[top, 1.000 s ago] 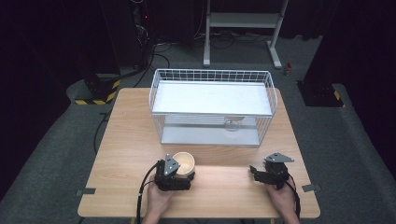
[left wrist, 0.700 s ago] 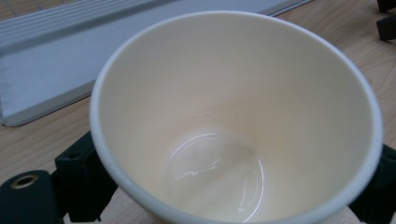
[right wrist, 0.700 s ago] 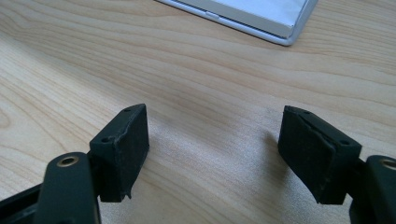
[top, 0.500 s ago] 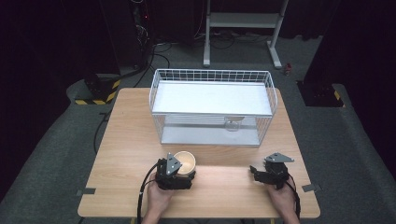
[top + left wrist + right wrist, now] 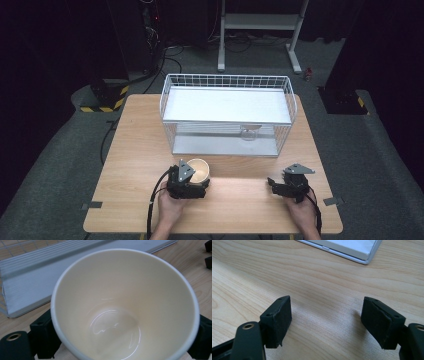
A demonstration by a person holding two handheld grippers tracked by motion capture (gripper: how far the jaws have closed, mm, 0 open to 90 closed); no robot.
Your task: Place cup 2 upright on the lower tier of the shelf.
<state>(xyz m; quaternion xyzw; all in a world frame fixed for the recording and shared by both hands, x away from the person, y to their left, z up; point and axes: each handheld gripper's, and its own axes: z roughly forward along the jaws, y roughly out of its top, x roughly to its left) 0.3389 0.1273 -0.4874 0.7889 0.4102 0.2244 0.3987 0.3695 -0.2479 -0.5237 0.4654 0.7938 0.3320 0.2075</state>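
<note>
A cream paper cup (image 5: 199,169) stands near the table's front, just before the wire basket (image 5: 227,79). My left gripper (image 5: 196,181) is shut on the cup, one black jaw on each side of its wall. In the left gripper view the cup (image 5: 125,305) is empty, its glossy bottom showing, and the left gripper (image 5: 122,340) clasps it low down. My right gripper (image 5: 280,184) rests at the front right of the table. In the right gripper view the right gripper (image 5: 327,322) is open, with bare wood between its jaws.
The white wire basket holds a white panel (image 5: 227,105) across its top and a clear glass (image 5: 248,133) inside at the front right. Its pale base edge (image 5: 352,247) lies ahead of the right gripper. A metal stand (image 5: 260,22) is on the floor behind the table.
</note>
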